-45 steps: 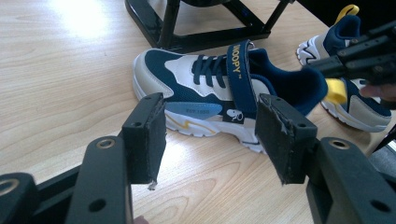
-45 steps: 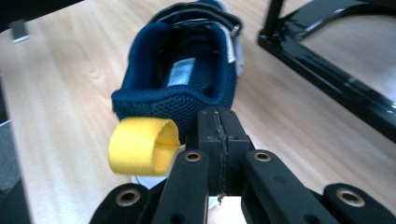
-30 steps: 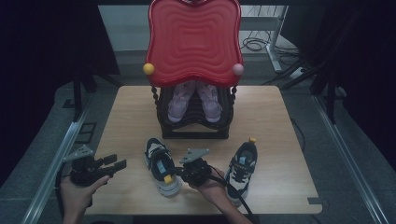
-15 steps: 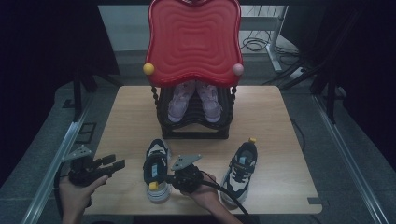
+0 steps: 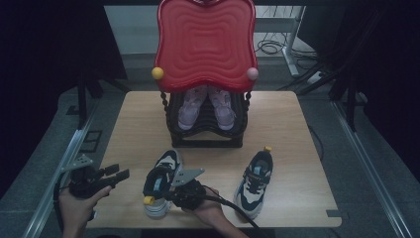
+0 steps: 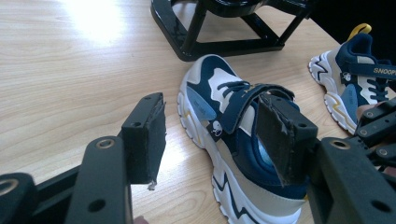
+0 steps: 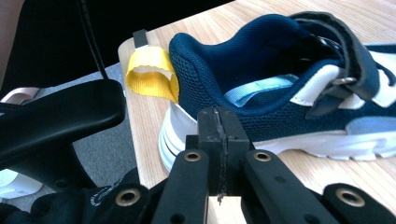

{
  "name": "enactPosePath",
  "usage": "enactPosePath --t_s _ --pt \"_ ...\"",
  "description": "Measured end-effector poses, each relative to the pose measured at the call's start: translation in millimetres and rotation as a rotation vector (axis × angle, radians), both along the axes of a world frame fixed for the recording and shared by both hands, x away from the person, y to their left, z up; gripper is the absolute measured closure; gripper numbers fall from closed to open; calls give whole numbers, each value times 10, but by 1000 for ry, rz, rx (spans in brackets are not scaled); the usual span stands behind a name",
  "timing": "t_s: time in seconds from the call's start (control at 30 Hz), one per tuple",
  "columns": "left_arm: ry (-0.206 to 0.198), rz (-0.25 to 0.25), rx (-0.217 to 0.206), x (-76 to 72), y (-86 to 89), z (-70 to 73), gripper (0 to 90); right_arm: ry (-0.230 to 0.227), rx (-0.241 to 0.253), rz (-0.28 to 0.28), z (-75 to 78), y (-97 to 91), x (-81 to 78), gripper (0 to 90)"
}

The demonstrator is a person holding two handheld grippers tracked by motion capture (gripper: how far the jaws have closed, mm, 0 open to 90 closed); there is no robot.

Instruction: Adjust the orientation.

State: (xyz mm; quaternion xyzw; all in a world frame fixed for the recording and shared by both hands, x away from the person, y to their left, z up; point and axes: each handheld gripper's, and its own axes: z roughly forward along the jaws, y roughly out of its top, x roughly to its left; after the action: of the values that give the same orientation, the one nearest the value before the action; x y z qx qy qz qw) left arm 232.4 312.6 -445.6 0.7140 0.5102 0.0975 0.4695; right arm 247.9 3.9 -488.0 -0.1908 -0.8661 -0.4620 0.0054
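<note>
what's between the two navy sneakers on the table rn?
In the high view the right gripper, jaws shut, and the hand holding it sit between the left sneaker and the right sneaker; farther back the stretch is bare table.

High view looks down across my table (image 5: pixel 297 148); my left gripper view faces the near sneaker (image 6: pixel 243 140) close up, my right gripper view tighter on its heel.

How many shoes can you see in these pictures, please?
4. A navy-and-white sneaker lies on the table beside the shut right gripper; its mate sits nearer the table's right edge. Two pale pink sneakers sit on the black rack under the red panel, which may hide others.
</note>
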Motion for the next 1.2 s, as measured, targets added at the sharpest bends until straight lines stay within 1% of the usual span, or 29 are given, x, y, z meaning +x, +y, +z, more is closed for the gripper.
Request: enactPosePath --t_s 0.07,0.2,0.33,0.5,0.67,0.73,0.83,0.93,1.03,1.13,1.2 --pt "0 6 1 -2 11 2 431 -1 0 9 1 37 -4 897" --pt "3 7 -13 -2 14 0 432 -7 -1 26 -4 140 -19 898" --pt "0 6 -18 -10 11 9 430 -33 -19 46 9 261 -39 897" --pt "-1 9 -21 -12 28 5 429 -30 -17 58 6 362 -44 897" --pt "4 7 -21 -9 29 2 431 -18 -7 62 -4 419 -29 897" --pt "1 7 -23 -16 28 8 431 -26 -10 65 -8 439 -37 897" --pt "-1 8 -25 -20 29 12 431 -31 -19 65 -7 429 -50 897" --pt "-1 4 -23 -22 13 12 431 -31 -12 61 5 419 -49 897" --pt "-4 0 -20 -24 -4 16 431 -37 -13 65 1 427 -50 898" --pt "-3 1 -18 -21 -2 15 431 -28 -13 74 -18 443 -53 898" --pt "-1 3 -18 -20 2 10 430 -31 -20 79 -13 431 -70 897"
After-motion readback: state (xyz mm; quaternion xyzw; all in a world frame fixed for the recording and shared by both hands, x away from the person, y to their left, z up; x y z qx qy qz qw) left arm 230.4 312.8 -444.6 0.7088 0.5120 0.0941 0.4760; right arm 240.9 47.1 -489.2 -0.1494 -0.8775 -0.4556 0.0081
